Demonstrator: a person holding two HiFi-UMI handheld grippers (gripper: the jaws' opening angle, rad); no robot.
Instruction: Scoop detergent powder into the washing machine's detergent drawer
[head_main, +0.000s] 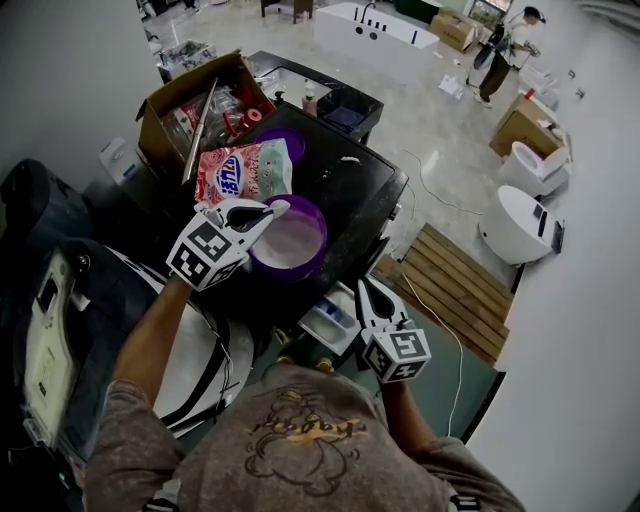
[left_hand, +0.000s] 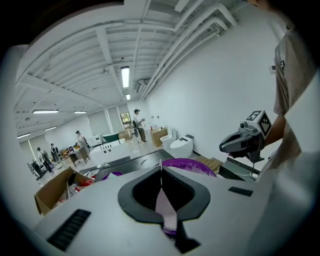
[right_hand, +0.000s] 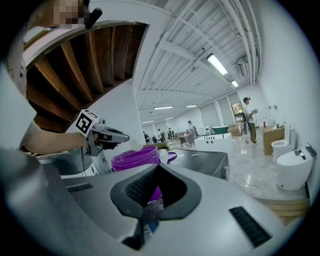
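Note:
In the head view a purple tub (head_main: 300, 262) of white detergent powder stands on the black washing machine top (head_main: 352, 178). My left gripper (head_main: 268, 213) hovers over the tub's near rim, shut on a thin white scoop (head_main: 279, 207); the left gripper view shows its handle (left_hand: 163, 205) pinched between the jaws. The white detergent drawer (head_main: 333, 320) is pulled open below the tub. My right gripper (head_main: 366, 293) is just right of the drawer, jaws shut with nothing seen between them. The tub (right_hand: 135, 158) and left gripper (right_hand: 107, 136) also show in the right gripper view.
A pink detergent bag (head_main: 243, 171) and a purple lid (head_main: 286, 145) lie behind the tub. A cluttered cardboard box (head_main: 190, 105) sits at the back left. A wooden pallet (head_main: 452, 287), white toilets (head_main: 520, 222) and a distant person (head_main: 503, 52) are on the right.

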